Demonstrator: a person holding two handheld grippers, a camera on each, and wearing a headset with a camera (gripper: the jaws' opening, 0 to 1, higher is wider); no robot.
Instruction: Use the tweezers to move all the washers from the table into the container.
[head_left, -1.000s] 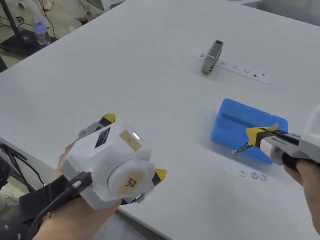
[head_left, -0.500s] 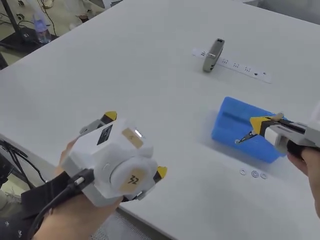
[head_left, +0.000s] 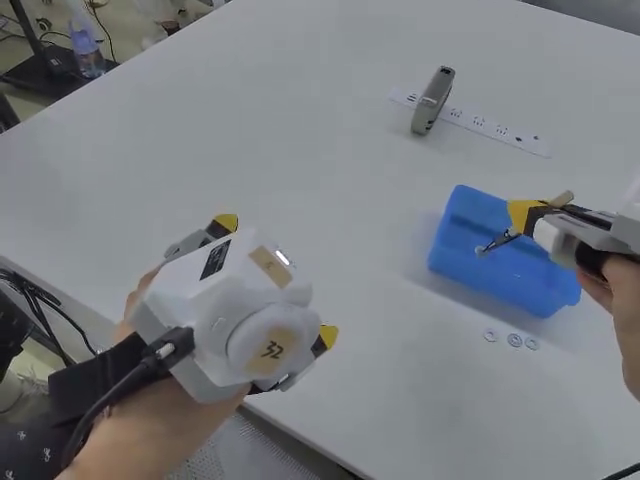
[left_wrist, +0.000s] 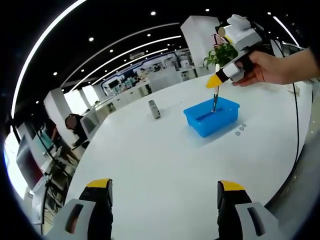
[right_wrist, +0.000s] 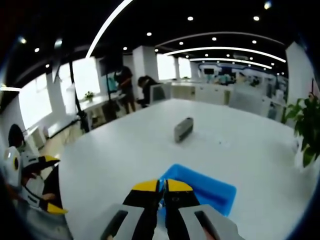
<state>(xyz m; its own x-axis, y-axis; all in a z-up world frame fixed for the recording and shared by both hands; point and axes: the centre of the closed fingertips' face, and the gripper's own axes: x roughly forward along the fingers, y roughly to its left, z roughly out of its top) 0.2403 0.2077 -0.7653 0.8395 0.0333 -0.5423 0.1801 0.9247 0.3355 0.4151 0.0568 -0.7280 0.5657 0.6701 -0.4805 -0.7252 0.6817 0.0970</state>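
A blue container (head_left: 505, 265) sits on the white table at the right. Three small washers (head_left: 512, 340) lie on the table just in front of it. My right gripper (head_left: 530, 215) is shut on thin tweezers (head_left: 495, 242), whose tips hang over the container's left part. Whether the tips hold a washer is too small to tell. My left gripper (head_left: 275, 280) stands open and empty over the near table edge, far from the container. The left gripper view shows the container (left_wrist: 212, 116), washers (left_wrist: 240, 129), tweezers (left_wrist: 215, 100) and open left gripper (left_wrist: 165, 187). My right gripper (right_wrist: 162, 186) looks down on the container (right_wrist: 205, 192).
A white power strip (head_left: 470, 118) lies at the far side with a grey device (head_left: 430, 100) standing on it, also the grey device (right_wrist: 183, 129) beyond the container. The table's near edge (head_left: 330, 455) runs under my left hand. People sit at desks in the background.
My right gripper has carried the tweezers from the table beside the container's front corner up and over the container. The left gripper has stayed about where it was; the head camera shifted slightly.
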